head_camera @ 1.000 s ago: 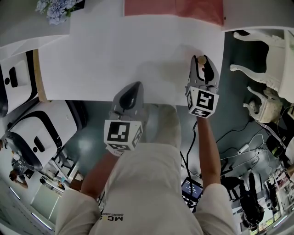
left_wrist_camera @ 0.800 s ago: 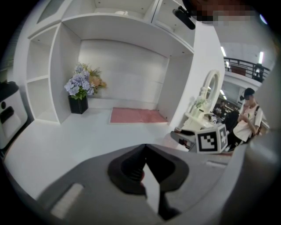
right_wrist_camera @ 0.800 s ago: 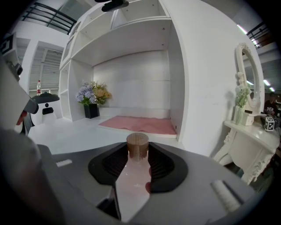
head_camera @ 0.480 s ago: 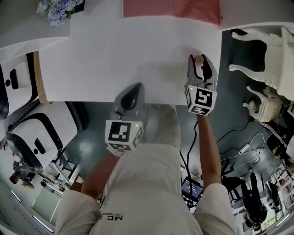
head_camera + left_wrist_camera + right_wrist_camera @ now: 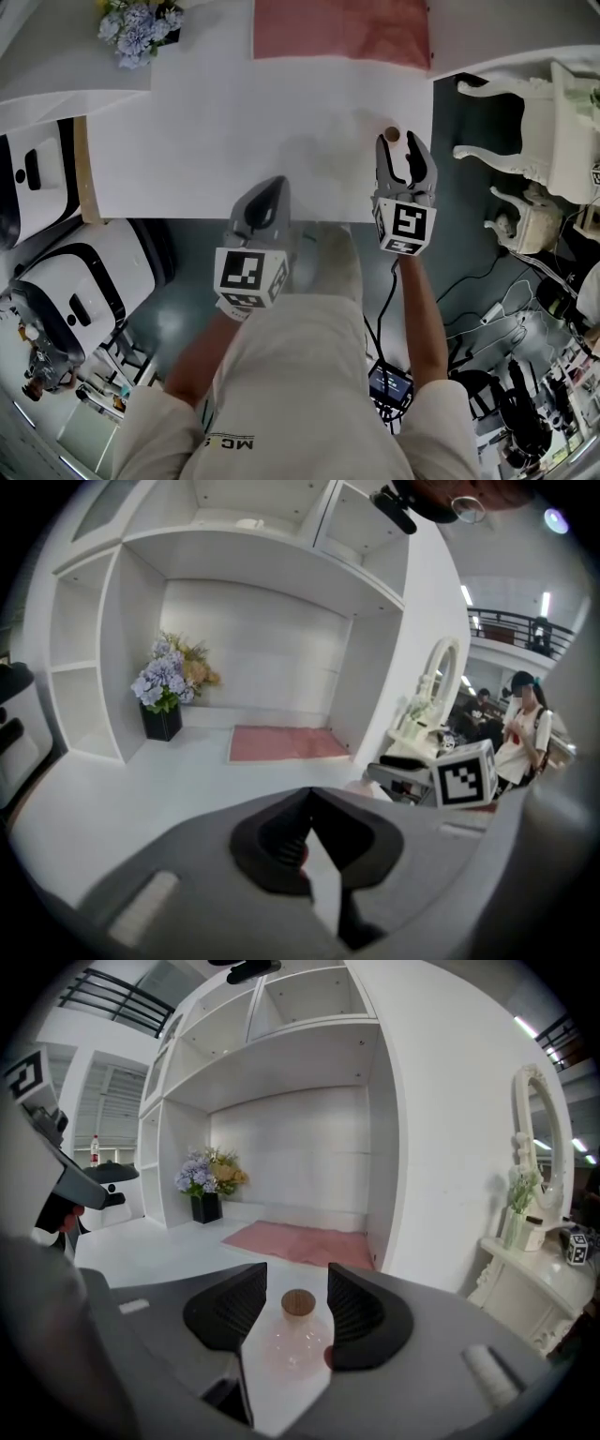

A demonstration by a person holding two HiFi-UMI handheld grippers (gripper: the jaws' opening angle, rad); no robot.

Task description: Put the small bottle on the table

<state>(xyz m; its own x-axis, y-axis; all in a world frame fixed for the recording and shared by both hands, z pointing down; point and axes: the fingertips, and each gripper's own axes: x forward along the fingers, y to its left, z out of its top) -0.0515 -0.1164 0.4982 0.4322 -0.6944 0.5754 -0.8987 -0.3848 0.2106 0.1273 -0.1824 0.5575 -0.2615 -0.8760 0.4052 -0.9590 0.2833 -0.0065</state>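
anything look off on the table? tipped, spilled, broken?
Nothing stands out. The small bottle stands upright on the table, stopper in, no spill around it. The right gripper has its jaws opening either side of it, pads not pressing it.

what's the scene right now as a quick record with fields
small bottle: upright on the table, cork on top, near its right edge
right gripper: jaws opening, small bottle between them
left gripper: shut, empty, at the table's front edge
pink mat: at the back of the table
flowers: back left
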